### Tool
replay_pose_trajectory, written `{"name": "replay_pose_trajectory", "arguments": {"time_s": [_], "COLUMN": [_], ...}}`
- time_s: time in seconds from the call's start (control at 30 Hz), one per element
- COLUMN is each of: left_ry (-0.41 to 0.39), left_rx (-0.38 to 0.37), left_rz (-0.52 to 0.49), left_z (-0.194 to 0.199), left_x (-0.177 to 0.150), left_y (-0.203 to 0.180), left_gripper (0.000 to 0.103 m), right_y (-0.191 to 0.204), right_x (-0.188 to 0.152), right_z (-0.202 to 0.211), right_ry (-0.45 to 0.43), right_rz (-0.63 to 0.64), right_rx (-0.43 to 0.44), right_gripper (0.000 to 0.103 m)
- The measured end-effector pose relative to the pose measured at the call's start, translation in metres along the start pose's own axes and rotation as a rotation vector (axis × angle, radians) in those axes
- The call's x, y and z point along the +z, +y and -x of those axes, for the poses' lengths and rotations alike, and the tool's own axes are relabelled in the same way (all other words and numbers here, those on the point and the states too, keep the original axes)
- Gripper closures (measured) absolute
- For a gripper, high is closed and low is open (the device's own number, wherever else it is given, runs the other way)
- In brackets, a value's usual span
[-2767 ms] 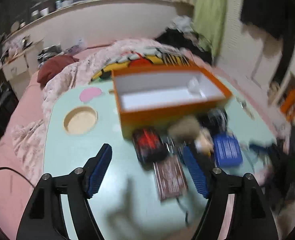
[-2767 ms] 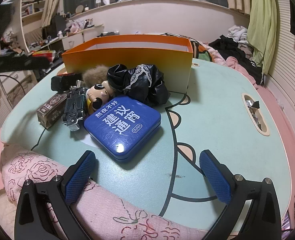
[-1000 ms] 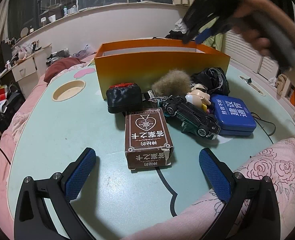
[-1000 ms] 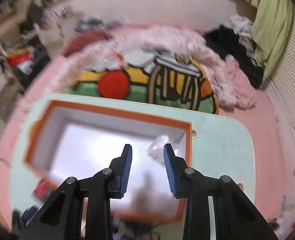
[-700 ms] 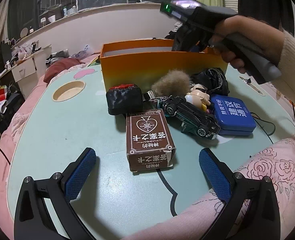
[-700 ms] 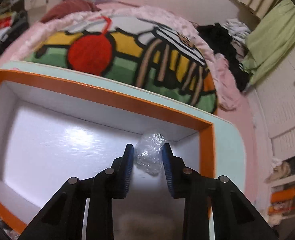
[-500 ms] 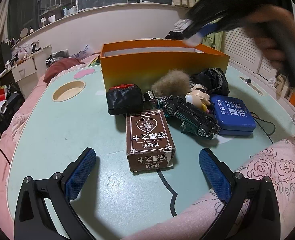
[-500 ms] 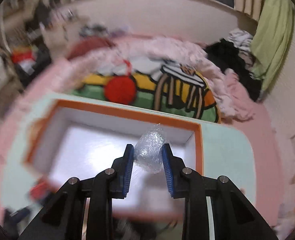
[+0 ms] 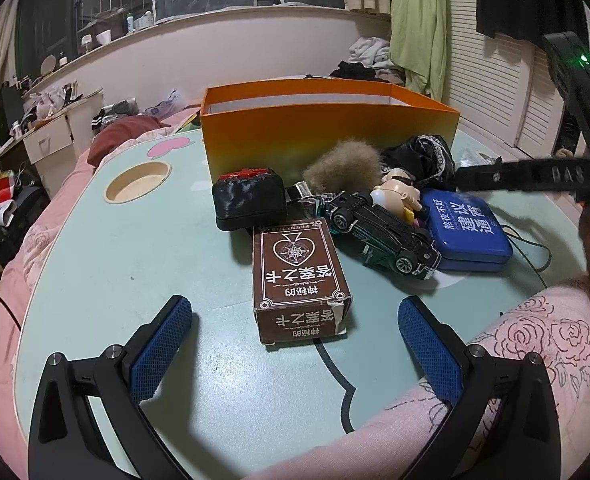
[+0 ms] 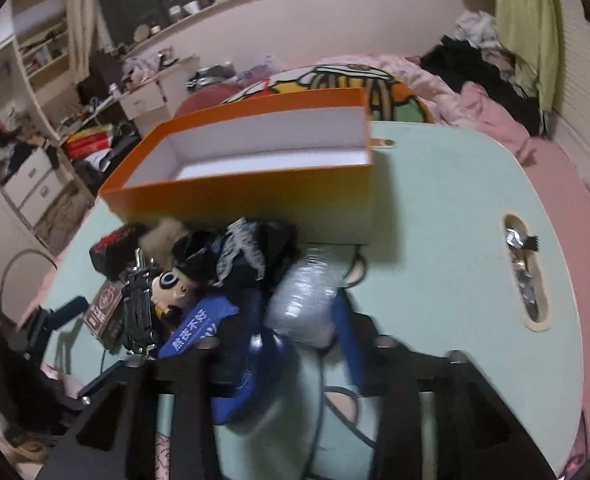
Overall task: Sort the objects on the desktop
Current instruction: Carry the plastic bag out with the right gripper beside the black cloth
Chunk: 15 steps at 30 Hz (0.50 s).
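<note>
An orange box (image 9: 327,128) with a white inside stands at the back of the mint table (image 9: 135,264); it also shows in the right wrist view (image 10: 255,168). In front lie a brown card box (image 9: 299,276), a black case (image 9: 249,200), a toy car (image 9: 383,236), a furry doll (image 9: 347,164), black cloth (image 9: 427,156) and a blue tin (image 9: 463,228). My left gripper (image 9: 295,340) is open, low, just before the card box. My right gripper (image 10: 303,312) is shut on a crumpled clear plastic wad (image 10: 303,304), held above the tin, in front of the orange box.
A round recess (image 9: 137,180) is sunk in the table's left side, and an oval slot (image 10: 525,272) with small items on its right. A thin black cable (image 9: 531,244) lies by the tin. Pink bedding (image 9: 515,360) wraps the table's near edge.
My right gripper has pulled back from over the orange box, still holding the plastic wad, and come down towards the pile. My left gripper has stayed still.
</note>
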<state>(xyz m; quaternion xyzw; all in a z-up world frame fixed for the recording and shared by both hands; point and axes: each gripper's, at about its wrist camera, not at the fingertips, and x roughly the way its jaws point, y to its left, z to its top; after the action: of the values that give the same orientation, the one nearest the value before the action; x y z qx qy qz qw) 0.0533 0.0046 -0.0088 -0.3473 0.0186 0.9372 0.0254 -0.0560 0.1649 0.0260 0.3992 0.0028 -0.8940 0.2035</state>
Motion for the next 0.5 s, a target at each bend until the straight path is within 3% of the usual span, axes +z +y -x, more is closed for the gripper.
{"name": "replay_pose_trajectory", "arguments": {"time_s": [0.07,0.13,0.3,0.37,0.5], "left_ry": [0.0,0.0,0.0,0.0,0.001], "left_rx": [0.001,0.001,0.001,0.003,0.002], "left_rz": [-0.001,0.0,-0.001,-0.004,-0.002], "left_z": [0.0,0.0,0.0,0.0,0.002], "left_x": [0.0,0.0,0.0,0.0,-0.001], "left_y": [0.0,0.0,0.0,0.0,0.002], "left_gripper": [0.0,0.0,0.0,0.0,0.0], "right_y": [0.004,0.004,0.005,0.012,0.008], "right_x": [-0.01,-0.023,-0.066,-0.079,-0.074], "right_z": [0.011,0.022,0.026,0.017,0.011], "right_ry": [-0.069,-0.096,-0.03,-0.063,-0.053], "right_rz": [0.012,0.029,0.038,0.095,0.09], "right_rx": [-0.043,-0.086,-0.065,-0.138,-0.123], "right_gripper": [0.024,0.018,0.014,0.004,0.0]}}
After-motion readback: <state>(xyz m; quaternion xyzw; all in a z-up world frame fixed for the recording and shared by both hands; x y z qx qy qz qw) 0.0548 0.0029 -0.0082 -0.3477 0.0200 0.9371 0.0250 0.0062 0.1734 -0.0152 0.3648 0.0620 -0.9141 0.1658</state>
